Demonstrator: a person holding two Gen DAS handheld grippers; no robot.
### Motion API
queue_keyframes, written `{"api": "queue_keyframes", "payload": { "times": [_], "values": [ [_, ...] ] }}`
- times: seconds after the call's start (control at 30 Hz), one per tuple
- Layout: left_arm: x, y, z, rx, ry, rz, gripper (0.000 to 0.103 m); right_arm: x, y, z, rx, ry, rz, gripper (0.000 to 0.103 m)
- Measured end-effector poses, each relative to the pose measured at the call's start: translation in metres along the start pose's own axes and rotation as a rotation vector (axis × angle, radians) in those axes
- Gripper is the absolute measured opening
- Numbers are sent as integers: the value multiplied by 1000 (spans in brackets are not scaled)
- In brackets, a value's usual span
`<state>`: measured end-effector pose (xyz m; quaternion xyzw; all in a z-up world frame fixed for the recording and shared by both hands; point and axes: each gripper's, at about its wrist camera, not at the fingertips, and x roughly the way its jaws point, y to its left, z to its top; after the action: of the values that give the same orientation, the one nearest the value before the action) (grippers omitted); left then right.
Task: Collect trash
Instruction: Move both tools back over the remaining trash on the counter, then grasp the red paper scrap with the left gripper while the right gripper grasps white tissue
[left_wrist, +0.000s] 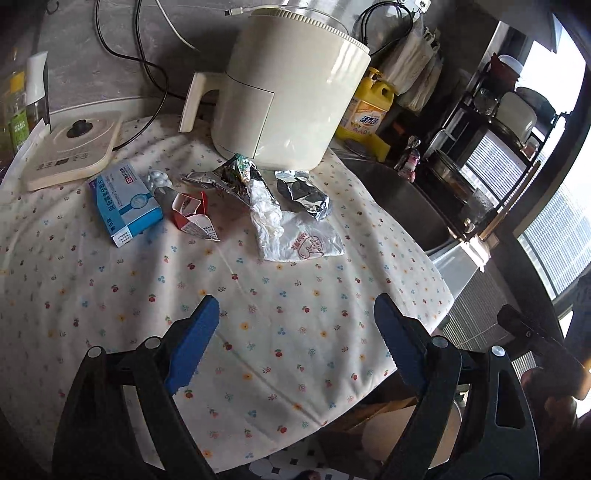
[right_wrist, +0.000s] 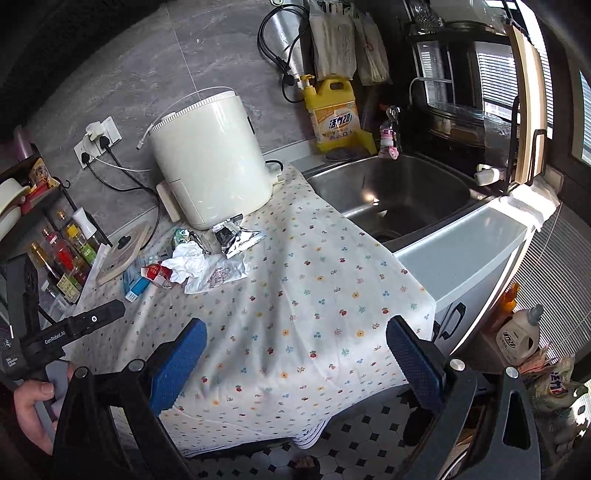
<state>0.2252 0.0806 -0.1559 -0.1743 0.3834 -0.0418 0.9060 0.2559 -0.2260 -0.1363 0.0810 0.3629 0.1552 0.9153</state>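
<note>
Trash lies on the flowered tablecloth (left_wrist: 258, 332) in front of a cream air fryer (left_wrist: 291, 92): a blue medicine box (left_wrist: 123, 201), a pill blister (left_wrist: 159, 179), a torn red carton (left_wrist: 192, 216), foil wrappers (left_wrist: 303, 194), and a crumpled white plastic bag (left_wrist: 295, 236). The same pile shows in the right wrist view, with the bag (right_wrist: 207, 269) and a foil wrapper (right_wrist: 236, 236). My left gripper (left_wrist: 295, 343) is open and empty, well short of the pile. My right gripper (right_wrist: 295, 365) is open and empty above the table's near edge.
A steel sink (right_wrist: 391, 192) lies right of the table, with a yellow detergent jug (right_wrist: 334, 114) behind it. A cream scale (left_wrist: 70, 151) and bottles (right_wrist: 66, 254) stand at the left. Cables hang on the grey wall. A detergent bottle (right_wrist: 519, 332) stands on the floor.
</note>
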Motion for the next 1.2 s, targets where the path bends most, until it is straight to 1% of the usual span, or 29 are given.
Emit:
{"api": "queue_keyframes", "payload": {
  "times": [0.03, 0.1, 0.13, 0.27, 0.3, 0.4, 0.57, 0.6, 0.7, 0.87, 1.07, 1.17, 1.2],
  "values": [
    [1, 8, 4, -9, 1, 2, 79, 5, 7, 2, -4, 0, 3, 95],
    [5, 24, 12, -26, 2, 5, 69, 15, 18, 6, -9, 0, 14, 95],
    [7, 31, 16, -32, 4, 6, 66, 20, 24, 8, -9, 0, 20, 95],
    [15, 56, 34, -33, 9, 19, 46, 37, 45, 13, 2, 3, 26, 95],
    [17, 61, 38, -36, 15, 13, 44, 41, 50, 14, 7, 4, 28, 95],
    [24, 74, 49, -20, 22, 4, 42, 50, 61, 14, 23, 11, 22, 95],
    [38, 83, 63, -9, 37, -11, 42, 56, 72, 12, 21, 34, 8, 95],
    [41, 84, 65, -7, 37, -13, 43, 57, 73, 11, 16, 37, 3, 95],
    [53, 85, 69, -1, 41, -1, 45, 59, 71, 11, 17, 49, -11, 95],
    [73, 89, 74, -33, 60, 22, 45, 65, 65, 15, 19, 61, -18, 95],
    [92, 90, 80, -52, 74, 56, 46, 85, 67, 30, -5, 79, 5, 95],
    [101, 93, 81, -71, 83, 72, 45, 95, 76, 39, -22, 91, 35, 95],
    [103, 94, 81, -80, 87, 73, 42, 98, 80, 42, -41, 92, 45, 95]
  ]
}}
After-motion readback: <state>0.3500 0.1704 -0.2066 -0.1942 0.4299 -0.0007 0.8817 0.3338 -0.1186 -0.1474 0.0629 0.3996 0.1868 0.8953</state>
